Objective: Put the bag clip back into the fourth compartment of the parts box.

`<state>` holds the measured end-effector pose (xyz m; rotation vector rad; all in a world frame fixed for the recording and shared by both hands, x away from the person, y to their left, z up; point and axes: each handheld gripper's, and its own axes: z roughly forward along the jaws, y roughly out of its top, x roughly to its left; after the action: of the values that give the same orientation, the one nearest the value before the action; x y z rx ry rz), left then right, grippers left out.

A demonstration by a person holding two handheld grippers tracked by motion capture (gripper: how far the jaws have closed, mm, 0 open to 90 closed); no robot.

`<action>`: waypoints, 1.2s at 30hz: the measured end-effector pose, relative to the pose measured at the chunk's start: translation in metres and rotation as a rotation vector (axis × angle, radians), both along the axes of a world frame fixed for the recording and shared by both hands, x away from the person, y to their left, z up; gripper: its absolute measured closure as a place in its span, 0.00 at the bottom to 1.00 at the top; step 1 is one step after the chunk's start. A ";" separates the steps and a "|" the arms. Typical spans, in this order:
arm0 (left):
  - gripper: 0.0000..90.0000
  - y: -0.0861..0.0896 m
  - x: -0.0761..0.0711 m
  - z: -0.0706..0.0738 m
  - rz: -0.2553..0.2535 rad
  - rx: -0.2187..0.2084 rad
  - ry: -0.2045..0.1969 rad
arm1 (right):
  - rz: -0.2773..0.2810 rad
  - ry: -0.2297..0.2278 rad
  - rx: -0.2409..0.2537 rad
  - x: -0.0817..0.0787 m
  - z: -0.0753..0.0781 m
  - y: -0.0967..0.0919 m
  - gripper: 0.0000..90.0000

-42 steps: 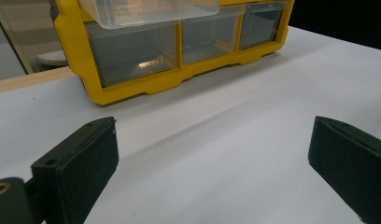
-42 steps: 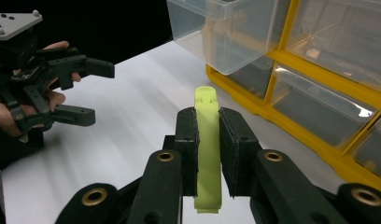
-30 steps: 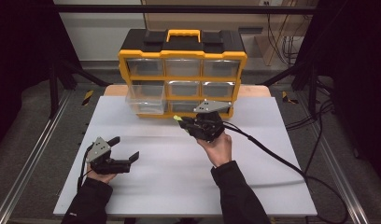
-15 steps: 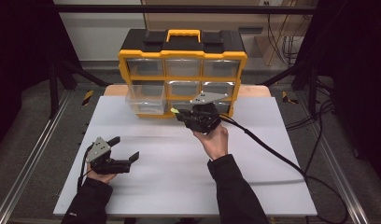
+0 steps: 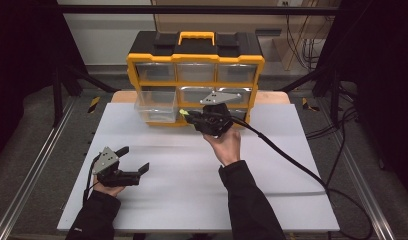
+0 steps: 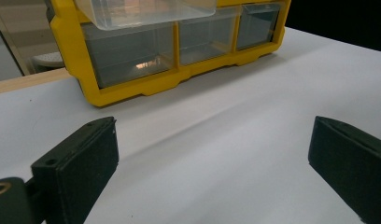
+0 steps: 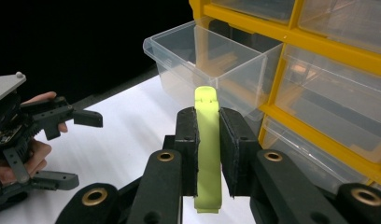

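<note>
Held thing: one yellow-green clip [image 7: 208, 149] is clamped upright between the pads of the right claw [image 5: 188, 116], just in front of the pulled-out drawer.
Right claw: clenched on the clip, held above the bench [image 5: 272, 165] close to the cabinet front.
Open drawer: one clear drawer [image 5: 155, 105] is drawn out of the middle row at the left.
Cabinet: one yellow organiser [image 5: 196, 75] is counted with nine drawers, three rows of three.
Left claw: one, released, its jaws wide apart, resting low over the bench [image 5: 133, 160].
Change: the right claw is seen raised and carried nearer the cabinet than a second ago; the left claw is unchanged.
</note>
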<state>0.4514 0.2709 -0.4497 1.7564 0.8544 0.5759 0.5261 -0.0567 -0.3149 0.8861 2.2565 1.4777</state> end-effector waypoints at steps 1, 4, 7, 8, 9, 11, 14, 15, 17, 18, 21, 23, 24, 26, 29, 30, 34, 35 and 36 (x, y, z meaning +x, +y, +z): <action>0.02 0.000 0.000 0.000 0.000 0.000 0.000 | -0.001 0.000 0.003 0.000 0.000 0.000 0.87; 0.02 0.000 0.000 0.000 -0.001 0.000 0.001 | 0.000 0.001 0.011 0.002 0.000 0.001 0.87; 0.02 0.000 0.000 0.000 -0.001 0.002 0.001 | 0.001 -0.002 0.005 0.003 0.001 0.004 0.87; 0.02 0.000 0.000 0.000 -0.001 0.003 0.001 | 0.001 -0.003 0.005 0.004 0.001 0.004 0.87; 0.02 0.000 0.000 0.000 -0.001 0.003 0.001 | 0.001 -0.004 0.004 0.004 0.002 0.005 0.87; 0.02 0.000 0.000 0.000 -0.001 0.001 0.000 | 0.001 -0.006 0.006 0.006 0.003 0.007 0.87; 0.02 0.000 0.000 0.000 -0.001 0.002 0.001 | 0.000 -0.006 0.006 0.009 0.004 0.010 0.87; 0.02 0.000 0.000 0.000 -0.002 0.003 0.000 | -0.001 -0.008 0.004 0.009 0.004 0.010 0.87; 0.02 0.000 0.000 0.000 -0.002 0.002 0.000 | 0.000 -0.006 0.009 0.012 0.005 0.011 0.87; 0.02 0.000 0.000 0.000 -0.001 0.003 0.000 | -0.004 -0.007 0.010 0.013 0.005 0.012 0.87; 0.02 0.000 0.000 0.000 -0.001 0.001 -0.001 | -0.002 -0.009 0.007 0.016 0.006 0.013 0.87; 0.02 0.000 0.000 0.000 -0.001 0.001 -0.001 | -0.003 -0.010 0.010 0.017 0.008 0.015 0.87; 0.02 0.000 0.000 0.000 -0.002 0.000 0.000 | -0.002 -0.012 0.009 0.018 0.008 0.016 0.87; 0.02 0.000 0.000 0.000 -0.002 0.002 0.000 | -0.005 -0.011 0.010 0.020 0.009 0.018 0.87; 0.02 0.000 0.000 0.000 -0.003 0.001 -0.001 | -0.003 -0.015 0.012 0.023 0.010 0.021 0.87; 0.02 0.000 0.000 0.000 -0.002 0.000 0.000 | -0.002 -0.016 0.011 0.024 0.011 0.023 0.87; 0.02 0.000 0.000 0.000 -0.002 -0.001 -0.001 | -0.001 -0.016 0.007 0.028 0.014 0.027 0.87; 0.02 0.000 0.000 0.000 -0.003 -0.001 -0.001 | -0.002 -0.018 0.008 0.029 0.014 0.028 0.87; 0.02 0.000 0.000 0.000 -0.002 0.000 -0.001 | -0.001 -0.019 0.014 0.030 0.015 0.029 0.87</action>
<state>0.4514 0.2710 -0.4497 1.7568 0.8514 0.5753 0.5561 -0.0275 -0.3001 0.8732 2.2344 1.4970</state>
